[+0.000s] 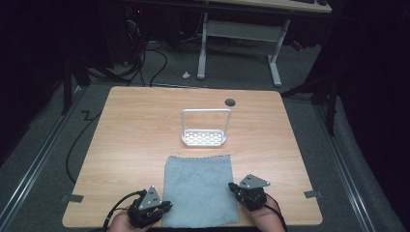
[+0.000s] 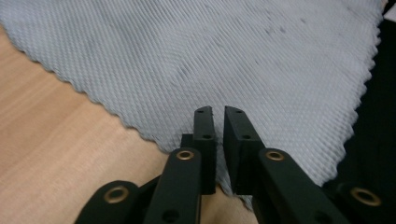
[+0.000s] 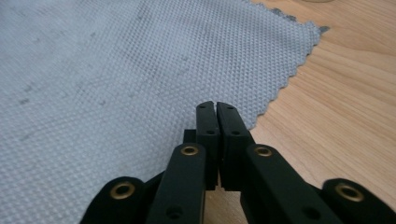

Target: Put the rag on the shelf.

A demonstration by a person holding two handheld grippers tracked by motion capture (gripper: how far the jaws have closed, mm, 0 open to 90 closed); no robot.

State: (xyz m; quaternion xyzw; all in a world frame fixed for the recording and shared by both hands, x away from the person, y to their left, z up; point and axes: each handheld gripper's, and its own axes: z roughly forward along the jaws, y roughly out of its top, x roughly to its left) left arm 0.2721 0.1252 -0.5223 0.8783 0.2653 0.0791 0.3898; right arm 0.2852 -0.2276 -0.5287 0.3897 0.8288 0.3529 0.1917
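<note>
A grey waffle-weave cloth is seen spread flat at the near edge of a wooden table, flanked by the left gripper, its jaws parted by a narrow gap with nothing pinched, and the right gripper, closed on nothing. Soft, light and limp, the zigzag-edged cloth is judged best pinched at its near corners. A white wire-handled rack stands beyond.

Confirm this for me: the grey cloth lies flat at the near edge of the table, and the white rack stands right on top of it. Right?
Not quite. The grey cloth does lie flat at the near edge of the table, but the white rack stands on bare wood just beyond it, not on it. The high view shows this.
</note>
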